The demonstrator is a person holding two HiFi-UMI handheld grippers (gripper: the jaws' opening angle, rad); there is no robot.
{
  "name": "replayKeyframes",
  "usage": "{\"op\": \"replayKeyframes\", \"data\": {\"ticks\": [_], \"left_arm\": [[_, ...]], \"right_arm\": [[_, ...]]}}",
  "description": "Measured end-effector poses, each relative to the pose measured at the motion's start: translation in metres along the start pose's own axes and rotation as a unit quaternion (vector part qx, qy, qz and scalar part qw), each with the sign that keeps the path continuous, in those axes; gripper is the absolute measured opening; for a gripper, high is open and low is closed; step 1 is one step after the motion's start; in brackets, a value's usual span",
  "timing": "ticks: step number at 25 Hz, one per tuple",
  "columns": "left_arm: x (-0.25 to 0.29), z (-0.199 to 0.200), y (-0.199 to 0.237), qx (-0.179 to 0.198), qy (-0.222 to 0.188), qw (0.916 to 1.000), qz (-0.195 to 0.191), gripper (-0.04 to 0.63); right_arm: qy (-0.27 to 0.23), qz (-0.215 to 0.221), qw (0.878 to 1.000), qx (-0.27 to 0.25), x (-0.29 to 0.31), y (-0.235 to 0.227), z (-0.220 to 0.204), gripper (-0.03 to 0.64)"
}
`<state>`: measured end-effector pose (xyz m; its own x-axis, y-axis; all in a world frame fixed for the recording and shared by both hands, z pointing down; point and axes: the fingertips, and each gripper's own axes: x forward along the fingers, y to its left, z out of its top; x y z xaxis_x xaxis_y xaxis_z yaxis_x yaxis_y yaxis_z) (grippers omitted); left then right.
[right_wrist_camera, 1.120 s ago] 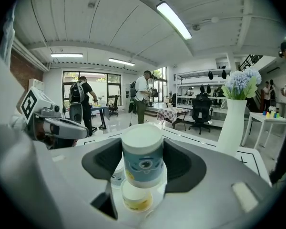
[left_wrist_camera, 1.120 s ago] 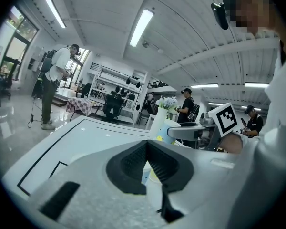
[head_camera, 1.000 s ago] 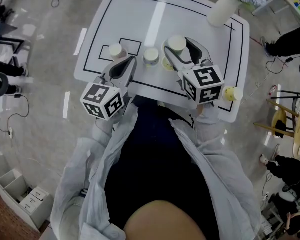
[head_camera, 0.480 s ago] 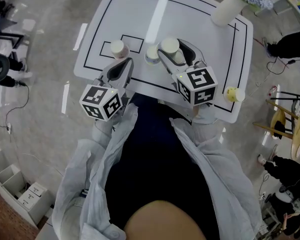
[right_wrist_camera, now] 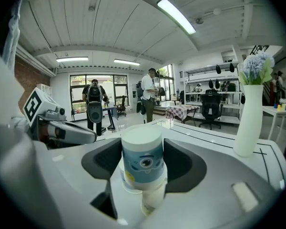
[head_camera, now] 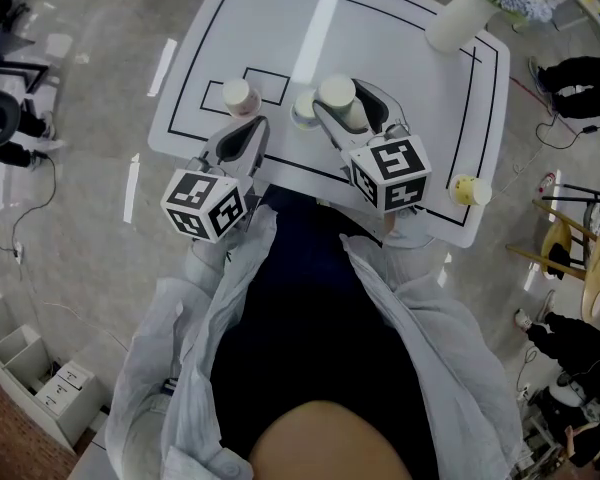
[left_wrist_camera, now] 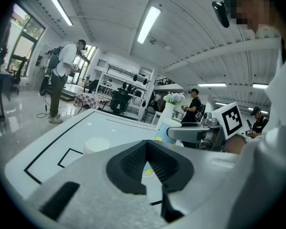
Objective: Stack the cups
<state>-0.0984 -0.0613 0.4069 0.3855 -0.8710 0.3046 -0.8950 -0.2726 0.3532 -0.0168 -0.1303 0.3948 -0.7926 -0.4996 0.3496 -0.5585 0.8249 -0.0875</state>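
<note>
My right gripper (head_camera: pixel 340 103) is shut on an upside-down paper cup (right_wrist_camera: pixel 142 161) with a blue cartoon print, held over the white table (head_camera: pixel 400 48). Just under that cup a cream cup (right_wrist_camera: pixel 152 202) shows; I cannot tell whether they touch. A further cup (head_camera: pixel 303 106) stands half hidden at the held cup's left. An upside-down white cup (head_camera: pixel 238 96) stands by a small drawn rectangle, ahead of my left gripper (head_camera: pixel 252 128). The left gripper (left_wrist_camera: pixel 146 146) is shut and holds nothing. A yellowish cup (head_camera: pixel 467 190) sits near the table's right edge.
A tall white vase (head_camera: pixel 455 18) with flowers stands at the table's far right corner, also visible as the vase (right_wrist_camera: pixel 250 113). Black lines mark the tabletop. People (left_wrist_camera: pixel 62 82) stand in the room beyond, with chairs and cables on the floor around.
The right gripper has carried its cup a little to the left and lower, closer to the half-hidden cup. The left gripper has barely shifted.
</note>
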Motion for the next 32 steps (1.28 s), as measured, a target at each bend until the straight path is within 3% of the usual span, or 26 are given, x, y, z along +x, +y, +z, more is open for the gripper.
{"op": "replayKeyframes", "data": {"ticks": [12,19,25,32], "left_arm": [[0.011,0.003,-0.016,0.011,0.005,0.9997,-0.023,-0.003],[0.015,0.006,-0.039,0.021,0.004,0.9983,-0.055,-0.003],[0.024,0.004,-0.073,0.026,0.008,0.9948,-0.098,-0.003],[0.042,-0.005,-0.111,0.048,0.028,0.9861,-0.157,-0.003]], "right_arm": [[-0.012,0.0,1.0,0.018,-0.005,-0.003,0.0,0.387],[-0.033,-0.016,0.999,0.032,-0.024,-0.01,0.006,0.396],[-0.05,-0.055,0.997,0.038,-0.054,-0.023,0.008,0.396],[-0.062,-0.137,0.987,0.055,-0.108,-0.053,-0.005,0.394]]}}
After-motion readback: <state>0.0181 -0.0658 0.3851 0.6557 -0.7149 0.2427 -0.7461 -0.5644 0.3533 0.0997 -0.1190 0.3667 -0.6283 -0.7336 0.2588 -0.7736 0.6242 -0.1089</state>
